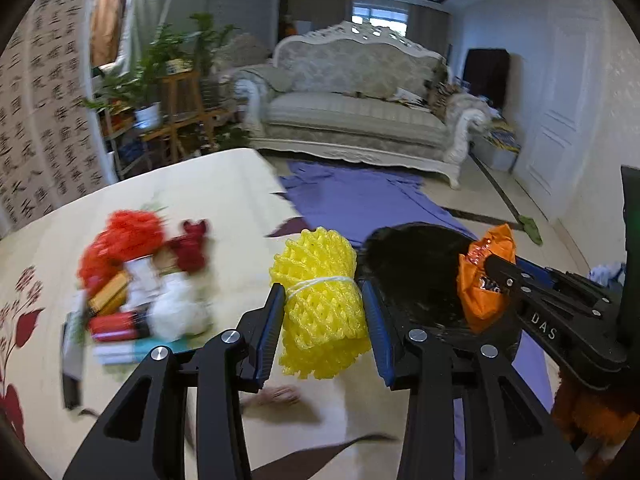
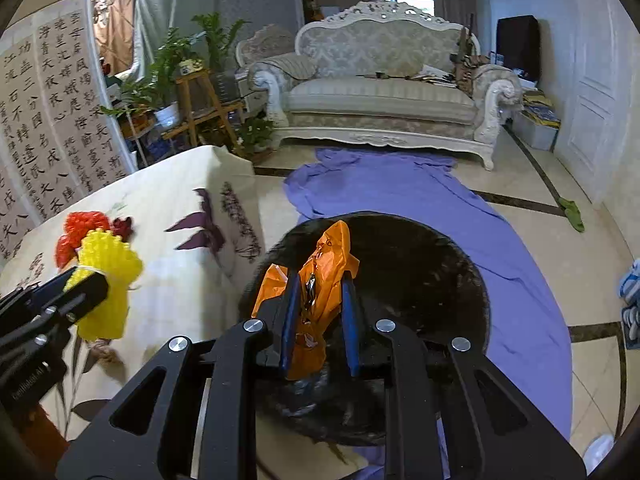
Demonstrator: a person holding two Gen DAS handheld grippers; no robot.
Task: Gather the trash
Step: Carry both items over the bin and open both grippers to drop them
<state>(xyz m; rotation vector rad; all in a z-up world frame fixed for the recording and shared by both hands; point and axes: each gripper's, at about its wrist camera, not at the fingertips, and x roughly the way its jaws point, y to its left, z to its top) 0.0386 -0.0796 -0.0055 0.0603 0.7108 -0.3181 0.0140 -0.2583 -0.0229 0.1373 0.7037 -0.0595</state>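
Left gripper (image 1: 322, 320) clamped on a yellow foam net roll (image 1: 320, 304) tied round the middle with white string, blue pads pressing both flanks, roll upright between the fingers and lifted clear of the cloth-covered table (image 1: 224, 200). Same roll seen from the right wrist at about nine o'clock (image 2: 106, 280), sticking out past the left tool's black body. Right gripper (image 2: 318, 320) pinched nearly shut on a crumpled orange plastic bag (image 2: 320, 280), bag bunched between the blue pads with loose ends flaring up toward twelve o'clock and down toward six. From the left wrist, the orange bag at about three o'clock (image 1: 486, 276), hanging over a round black bin (image 1: 416, 272) that stands on a purple sheet (image 1: 360, 200) spread across the floor. From the right wrist, the bin's dark mouth (image 2: 420, 280) directly behind and below the bag, filling the centre. Remaining trash heap still on the table at about nine o'clock in the left view (image 1: 136, 284): red net, dark red scrap, white wad, small boxes and wrappers, blurred and hard to separate. Red net also visible at ten o'clock in the right view (image 2: 82, 228), just behind the yellow roll. Ornate pale sofa (image 2: 384, 92) at twelve o'clock, potted plants (image 2: 176, 68) at ten to eleven, calligraphy panels (image 2: 44, 120) along the wall at nine.
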